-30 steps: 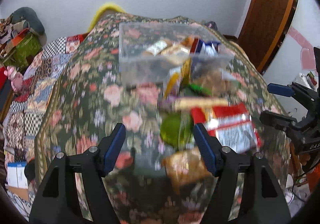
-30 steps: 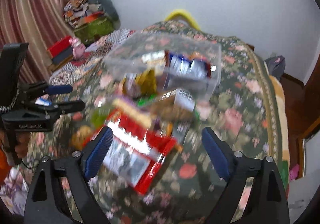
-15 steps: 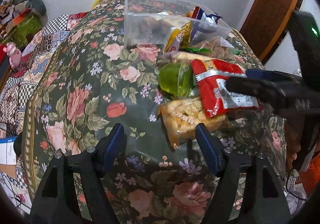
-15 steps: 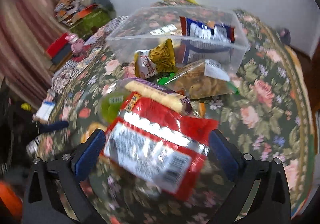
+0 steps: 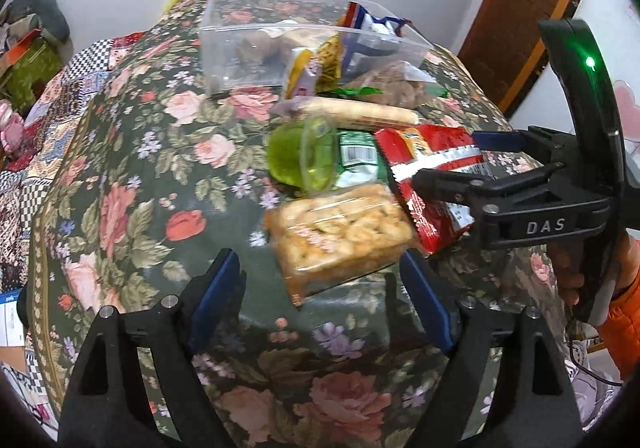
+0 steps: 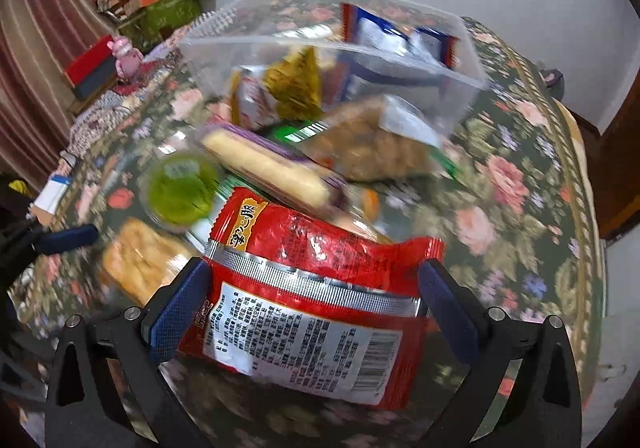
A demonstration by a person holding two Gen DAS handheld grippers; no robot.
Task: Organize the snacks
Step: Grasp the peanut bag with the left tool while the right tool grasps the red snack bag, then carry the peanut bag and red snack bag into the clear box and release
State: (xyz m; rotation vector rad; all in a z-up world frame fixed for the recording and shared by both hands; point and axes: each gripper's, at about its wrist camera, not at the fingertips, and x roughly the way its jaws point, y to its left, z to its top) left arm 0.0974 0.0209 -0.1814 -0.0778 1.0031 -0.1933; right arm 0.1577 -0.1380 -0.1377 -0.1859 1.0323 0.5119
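Both tongs dropped closer to snacks: right tongs (image 6: 312,300) now straddle red packet (image 6: 316,288); left tongs (image 5: 320,288) opening near cracker pack (image 5: 340,236).

"DAS" on right gripper (image 5: 448,163) body; red packet (image 6: 316,288) text unreadable.

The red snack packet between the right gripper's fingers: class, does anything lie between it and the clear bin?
Yes. Between the red packet and the clear bin lie a long biscuit pack and a bag of brown snacks.
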